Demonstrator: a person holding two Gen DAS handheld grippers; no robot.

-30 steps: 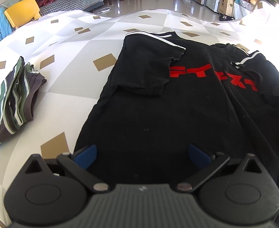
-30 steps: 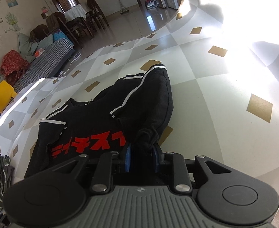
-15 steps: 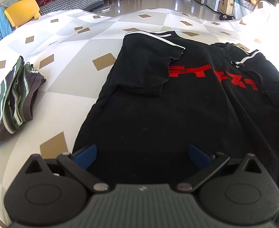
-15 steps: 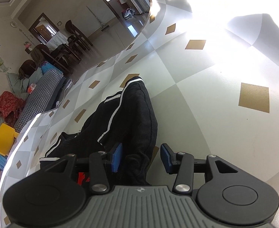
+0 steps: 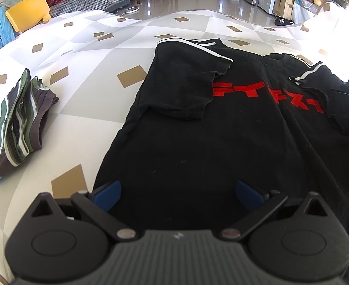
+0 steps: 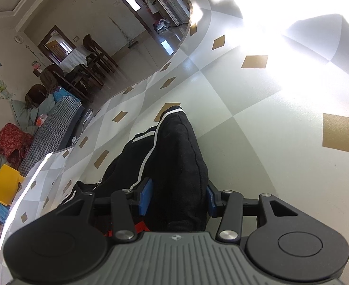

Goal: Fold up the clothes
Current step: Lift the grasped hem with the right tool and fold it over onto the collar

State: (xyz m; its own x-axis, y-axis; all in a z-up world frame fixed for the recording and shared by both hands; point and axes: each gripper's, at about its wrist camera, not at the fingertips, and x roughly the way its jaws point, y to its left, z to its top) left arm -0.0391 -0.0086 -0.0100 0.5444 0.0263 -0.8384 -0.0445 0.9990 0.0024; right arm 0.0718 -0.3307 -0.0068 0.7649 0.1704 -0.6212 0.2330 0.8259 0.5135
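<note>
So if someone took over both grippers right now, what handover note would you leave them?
Left gripper: open, hovering over the bottom hem of the black T-shirt, holding nothing.
Right gripper: its jaws have just been opening; the shirt's right sleeve lies between the pads, no longer pinched.
The shirt lies face up on the checked tablecloth, red lettering showing. A folded striped garment sits apart to its left.
Done: both sleeves are folded in over the chest.
Left: clear the right gripper from the sleeve, then probably fold the body up from the hem and set the shirt aside.
</note>
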